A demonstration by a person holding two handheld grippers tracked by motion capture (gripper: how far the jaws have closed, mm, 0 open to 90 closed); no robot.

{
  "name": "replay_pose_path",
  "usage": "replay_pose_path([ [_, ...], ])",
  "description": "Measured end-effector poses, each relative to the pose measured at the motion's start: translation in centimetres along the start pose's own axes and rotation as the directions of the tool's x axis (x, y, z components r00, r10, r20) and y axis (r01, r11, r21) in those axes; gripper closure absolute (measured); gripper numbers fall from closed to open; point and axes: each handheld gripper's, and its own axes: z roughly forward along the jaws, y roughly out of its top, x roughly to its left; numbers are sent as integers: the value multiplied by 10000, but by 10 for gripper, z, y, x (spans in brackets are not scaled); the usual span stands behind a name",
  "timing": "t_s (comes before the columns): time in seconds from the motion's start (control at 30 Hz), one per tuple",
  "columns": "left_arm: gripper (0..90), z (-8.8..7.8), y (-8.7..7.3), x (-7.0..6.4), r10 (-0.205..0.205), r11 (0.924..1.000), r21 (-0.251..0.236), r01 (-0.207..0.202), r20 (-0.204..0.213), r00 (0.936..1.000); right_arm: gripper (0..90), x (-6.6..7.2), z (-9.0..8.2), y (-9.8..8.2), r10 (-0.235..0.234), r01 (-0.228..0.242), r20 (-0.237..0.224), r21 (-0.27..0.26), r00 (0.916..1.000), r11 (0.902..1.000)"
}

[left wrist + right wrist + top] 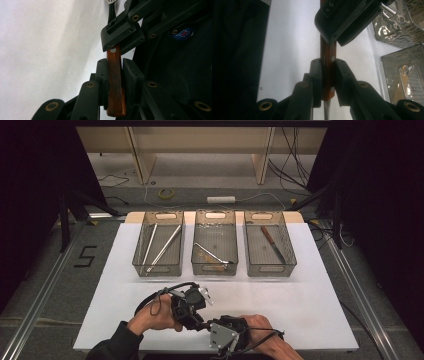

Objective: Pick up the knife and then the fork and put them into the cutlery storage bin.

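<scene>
Over table (310,285): handle (115,82) between both fingers (130,75)

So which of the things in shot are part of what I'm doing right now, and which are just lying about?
In the job:
- wooden-handled utensil, clamped by both
- left hand-held gripper
- right hand-held gripper
- three mesh trays, probably where it goes

Lying about:
- roll of tape on the floor
- white power strip
- loose cables

Three bins (215,265) behind both tongs (200,322).
</scene>
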Motion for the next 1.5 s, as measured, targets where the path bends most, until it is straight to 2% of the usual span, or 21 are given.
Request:
replay_pose_path([
  [0.33,739,-1,0,2,-149,9989,-442,152,87,9999,787,0,-2,1,-281,276,196,259,9994,9993],
  [0.4,731,-4,-1,4,-248,9966,-776,262,195,9995,788,-1,-3,1,56,-62,369,146,9993,9999],
  [0.43,713,-6,-2,5,-276,9954,-917,285,114,9996,788,-4,-6,-1,-351,341,318,290,9989,9990],
  [0.53,618,-13,-3,8,-499,9886,-1421,498,29,9987,788,-6,-8,-1,-368,356,424,281,9984,9990],
  [0.6,549,-20,-5,8,-511,9839,-1719,489,-84,9987,788,-5,-8,-1,-157,143,452,303,9989,9994],
  [0.73,383,-33,-8,8,-773,9751,-2141,582,-819,9936,788,-8,-9,-3,-352,330,605,368,9975,9988],
  [0.8,347,-40,-11,10,-887,9617,-2669,622,-883,9921,788,-10,-11,-4,-443,413,672,462,9968,9981],
  [0.87,309,-45,-14,11,-1069,9475,-3128,661,-1149,9876,788,-11,-13,-5,-140,107,831,396,9964,9992],
  [0.93,285,-49,-18,13,-1266,9312,-3578,702,-1368,9825,788,-16,-17,-7,-324,271,1050,515,9939,9983],
  [0.97,274,-51,-20,14,-1413,9215,-3810,753,-1484,9788,788,-18,-18,-8,-345,297,1035,483,9940,9984],
  [1.0,256,-52,-23,14,-1521,9094,-4092,744,-1606,9752,788,-19,-20,-9,-70,13,1176,482,9930,9988],
  [1.07,241,-56,-28,14,-1674,8795,-4715,649,-1787,9696,788,-22,-23,-12,401,-455,1305,391,9906,9982],
  [1.1,241,-58,-31,15,-1792,8699,-4881,709,-1788,9674,788,-24,-25,-14,537,-604,1448,424,9880,9973],
  [1.13,238,-58,-33,16,-1927,8611,-5030,733,-1895,9628,788,-29,-27,-17,460,-531,1462,450,9882,9976],
  [1.17,230,-59,-36,17,-1999,8552,-5141,661,-2095,9572,788,-31,-29,-19,715,-786,1511,414,9859,9960],
  [1.2,224,-59,-39,18,-2120,8449,-5306,686,-2143,9535,788,-36,-31,-22,724,-802,1532,453,9855,9957],
  [1.27,218,-59,-46,21,-2450,8172,-5690,914,-1995,9488,787,-43,-36,-28,1142,-1219,1915,288,9748,9921],
  [1.3,211,-58,-49,22,-2513,8071,-5836,890,-2031,9464,788,-47,-38,-30,1477,-1540,2054,147,9675,9880],
  [1.33,207,-57,-53,23,-2626,7964,-5979,906,-2070,9424,787,-53,-42,-34,1463,-1540,2100,208,9667,9879],
  [1.37,207,-55,-56,24,-2724,7884,-6085,905,-2133,9382,787,-57,-44,-36,1756,-1814,2175,72,9602,9834],
  [1.5,189,-46,-67,31,-3064,7608,-6378,1195,-1908,9326,787,-77,-51,-43,2525,-2569,2332,-119,9391,9664],
])
